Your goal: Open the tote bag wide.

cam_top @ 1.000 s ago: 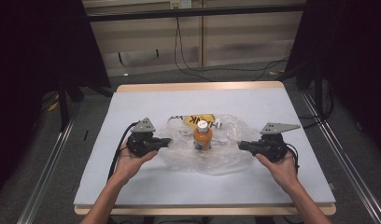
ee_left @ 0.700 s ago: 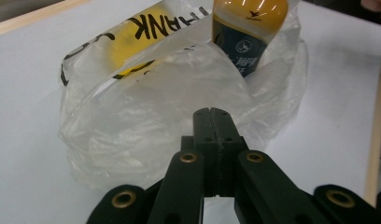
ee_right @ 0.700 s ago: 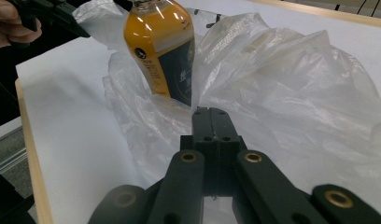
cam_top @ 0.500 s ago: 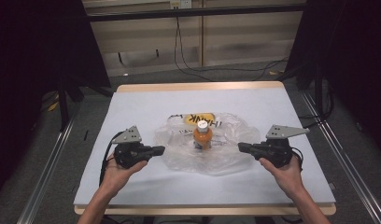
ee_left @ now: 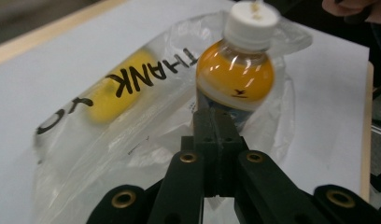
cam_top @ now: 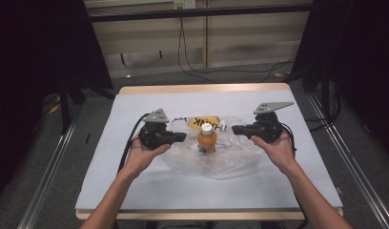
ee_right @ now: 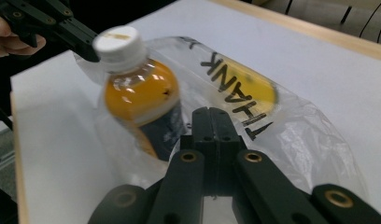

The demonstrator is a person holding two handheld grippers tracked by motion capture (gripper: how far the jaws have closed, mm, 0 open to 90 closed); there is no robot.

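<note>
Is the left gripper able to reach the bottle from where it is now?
Probably yes. The left gripper is beside the bottle with nothing between them, but its jaws are shut and must open first.

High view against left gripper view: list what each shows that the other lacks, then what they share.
High view alone: both forearms, the left hand-held gripper and the right hand-held gripper facing each other across the bottle, the whole table, and the floor cables beyond it.

Left gripper view alone: its own black jaws pressed together just before the bottle, and the dark label under the orange drink.

Both: the upright orange bottle with its white cap, standing on the clear plastic bag with black lettering and a yellow patch.
</note>
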